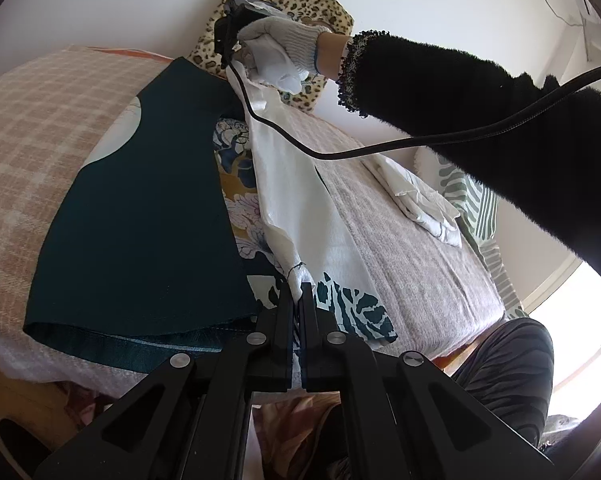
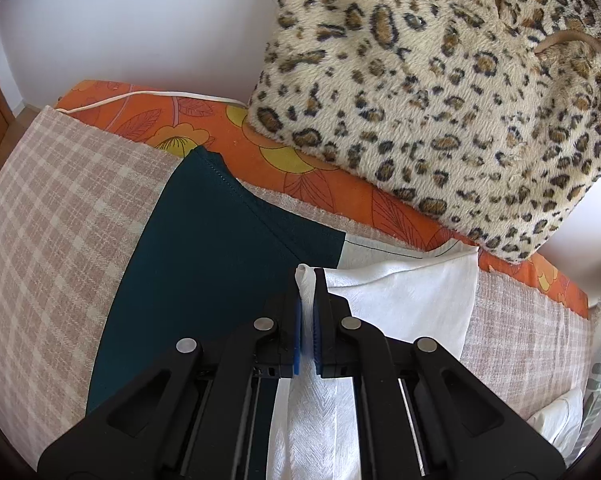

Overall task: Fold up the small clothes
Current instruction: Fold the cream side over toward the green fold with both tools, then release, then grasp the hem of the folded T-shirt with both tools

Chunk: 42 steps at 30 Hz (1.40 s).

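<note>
A garment with a dark teal panel (image 1: pixel 140 208) and a white satin part (image 1: pixel 296 200) with floral print lies on the checked blanket (image 1: pixel 28 152). My left gripper (image 1: pixel 299 288) is shut on the white edge near the hem. My right gripper (image 2: pixel 308 276) is shut on a bunched white corner by the teal shoulder (image 2: pixel 204 264). In the left wrist view the right gripper (image 1: pixel 230 46) is at the far end, held by a gloved hand (image 1: pixel 280 46), and the white fabric is lifted between both grippers.
A leopard-print cushion (image 2: pixel 440 100) leans on the wall behind. An orange floral sheet (image 2: pixel 180 120) edges the bed. A folded white cloth (image 1: pixel 416 196) lies on the grey blanket (image 1: pixel 400 252). A black cable (image 1: pixel 420 142) hangs across. The person's leg (image 1: pixel 504 364) is at the lower right.
</note>
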Each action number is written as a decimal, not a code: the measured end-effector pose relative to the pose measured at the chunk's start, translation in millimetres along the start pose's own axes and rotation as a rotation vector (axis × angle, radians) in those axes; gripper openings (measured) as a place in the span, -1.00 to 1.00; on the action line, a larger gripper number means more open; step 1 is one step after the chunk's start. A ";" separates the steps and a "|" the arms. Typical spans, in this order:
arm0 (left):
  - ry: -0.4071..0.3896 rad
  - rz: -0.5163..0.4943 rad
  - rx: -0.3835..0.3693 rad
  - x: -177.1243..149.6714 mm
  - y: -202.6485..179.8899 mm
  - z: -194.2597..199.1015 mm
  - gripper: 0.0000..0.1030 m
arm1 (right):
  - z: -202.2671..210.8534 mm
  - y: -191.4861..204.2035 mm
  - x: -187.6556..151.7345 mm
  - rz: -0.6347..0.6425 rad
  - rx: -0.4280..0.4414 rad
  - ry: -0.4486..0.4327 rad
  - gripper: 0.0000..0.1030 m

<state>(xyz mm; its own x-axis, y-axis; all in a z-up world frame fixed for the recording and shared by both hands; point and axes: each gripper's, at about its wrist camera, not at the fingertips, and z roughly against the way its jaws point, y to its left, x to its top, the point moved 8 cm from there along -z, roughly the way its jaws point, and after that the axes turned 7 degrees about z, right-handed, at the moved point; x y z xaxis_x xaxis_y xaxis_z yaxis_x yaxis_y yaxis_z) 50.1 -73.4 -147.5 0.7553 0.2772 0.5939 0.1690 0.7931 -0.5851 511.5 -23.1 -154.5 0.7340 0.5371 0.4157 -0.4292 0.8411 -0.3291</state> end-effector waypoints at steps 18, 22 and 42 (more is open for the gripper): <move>0.002 0.012 0.059 -0.7 6.5 24.5 -0.79 | 80.1 -42.3 -14.0 -0.218 0.326 -0.122 0.22; -0.029 -0.003 0.075 18.4 13.3 40.9 -0.79 | 73.0 -40.1 -74.4 -0.269 0.395 -0.051 0.22; -0.051 -0.089 0.194 116.8 70.9 94.3 -0.47 | 134.1 21.9 -181.2 -0.295 0.756 -0.090 0.22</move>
<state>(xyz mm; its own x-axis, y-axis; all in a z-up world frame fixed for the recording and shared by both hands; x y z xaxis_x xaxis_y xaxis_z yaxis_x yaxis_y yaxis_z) 90.6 66.3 -67.6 0.7091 0.2245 0.6684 0.1048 0.9038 -0.4148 298.5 -93.5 -123.3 0.8409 0.2629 0.4730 -0.4878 0.7468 0.4521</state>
